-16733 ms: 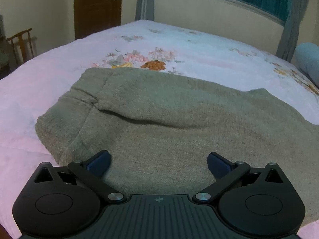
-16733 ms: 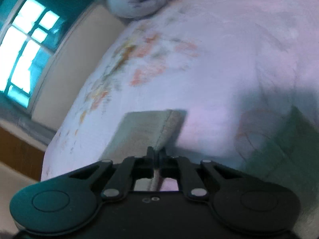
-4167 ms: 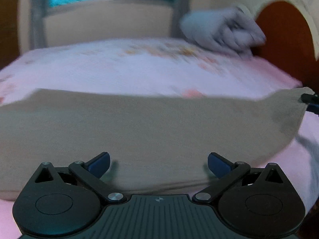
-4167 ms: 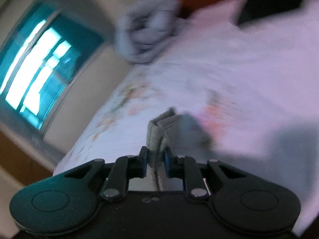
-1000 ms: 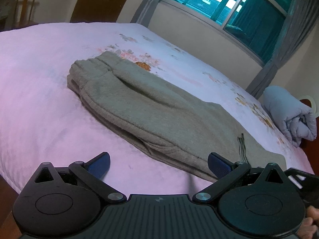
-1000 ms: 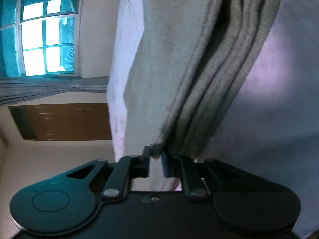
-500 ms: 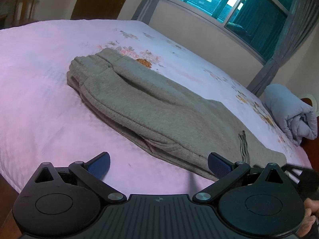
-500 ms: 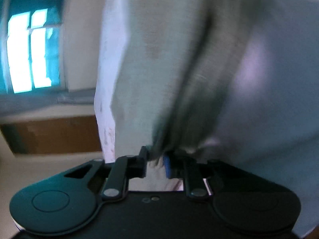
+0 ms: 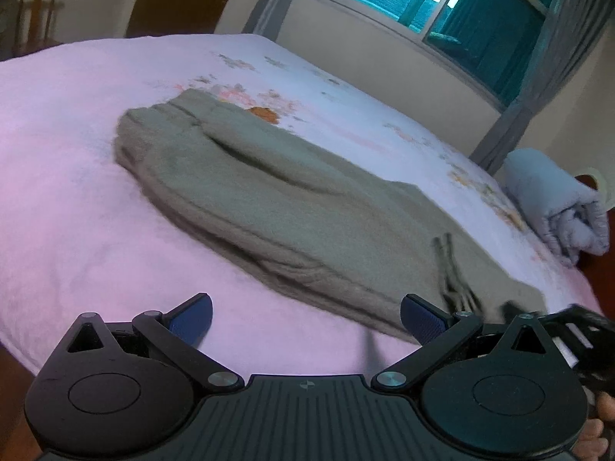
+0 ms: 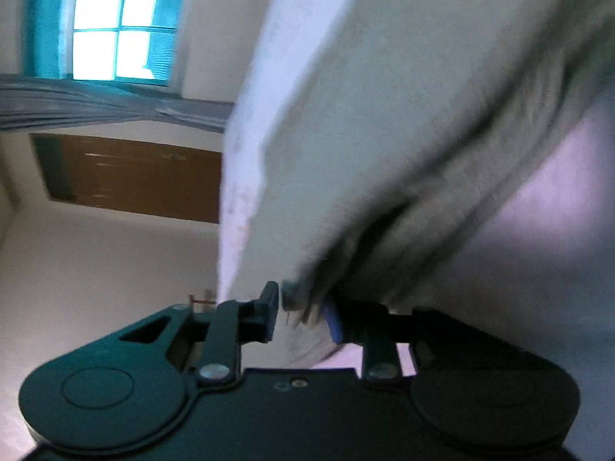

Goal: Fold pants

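Note:
Grey-green fleece pants (image 9: 292,207) lie folded lengthwise on the pink bed, waistband at the far left, drawstring near the right end. My left gripper (image 9: 305,320) is open and empty, above the bed's near edge in front of the pants. My right gripper (image 10: 301,317) is rolled sideways at the right end of the pants (image 10: 403,146). Its jaws stand partly apart with the folded cloth edge between them, and the view is blurred. The right gripper's body also shows in the left wrist view (image 9: 576,326).
The bed (image 9: 69,176) has a pink floral sheet. A rolled grey blanket (image 9: 557,207) lies at the far right by the headboard. A window with curtains (image 9: 442,4) is behind, a brown door (image 10: 134,176) and a wooden chair (image 9: 36,11) at the left.
My right gripper's jaws have spread apart from their tight hold on the pants' end. The left gripper has come a little lower and closer to the pants.

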Demonstrator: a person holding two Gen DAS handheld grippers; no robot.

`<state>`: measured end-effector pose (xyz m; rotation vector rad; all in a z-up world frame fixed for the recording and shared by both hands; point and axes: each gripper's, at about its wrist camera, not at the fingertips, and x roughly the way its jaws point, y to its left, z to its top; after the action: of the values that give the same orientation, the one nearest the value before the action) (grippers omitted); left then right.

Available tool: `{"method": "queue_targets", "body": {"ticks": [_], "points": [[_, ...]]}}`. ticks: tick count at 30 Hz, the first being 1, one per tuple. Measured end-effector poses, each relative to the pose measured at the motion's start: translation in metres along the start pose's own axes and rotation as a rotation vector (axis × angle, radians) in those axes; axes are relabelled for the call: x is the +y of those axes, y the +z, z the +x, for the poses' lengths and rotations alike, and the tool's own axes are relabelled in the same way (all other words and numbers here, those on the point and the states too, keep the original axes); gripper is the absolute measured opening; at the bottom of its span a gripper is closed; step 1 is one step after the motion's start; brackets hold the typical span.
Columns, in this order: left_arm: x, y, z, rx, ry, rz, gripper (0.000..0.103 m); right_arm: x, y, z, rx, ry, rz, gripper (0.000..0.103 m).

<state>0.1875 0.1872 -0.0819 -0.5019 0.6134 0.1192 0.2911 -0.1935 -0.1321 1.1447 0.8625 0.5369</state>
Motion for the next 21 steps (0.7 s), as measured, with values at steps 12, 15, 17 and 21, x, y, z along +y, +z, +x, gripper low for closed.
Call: {"method": "queue_targets", "body": {"ticks": [12,15,17,21], "points": [[-0.126,0.003,0.071,0.169,-0.232,0.076,0.103,-0.031,0.051,-0.178,-0.379,-0.084,0.072,0.03],[-0.138,-0.005,0.084,0.201,-0.186,0.094,0.103,-0.048,0.045,-0.188,-0.381,-0.113,0.1,0.033],[-0.14,-0.006,0.088,0.21,-0.166,0.097,0.103,-0.061,0.045,-0.187,-0.366,-0.094,0.16,0.034],[-0.143,-0.005,0.09,0.224,-0.155,0.077,0.103,-0.071,0.044,-0.184,-0.324,-0.036,0.205,0.035]]}}
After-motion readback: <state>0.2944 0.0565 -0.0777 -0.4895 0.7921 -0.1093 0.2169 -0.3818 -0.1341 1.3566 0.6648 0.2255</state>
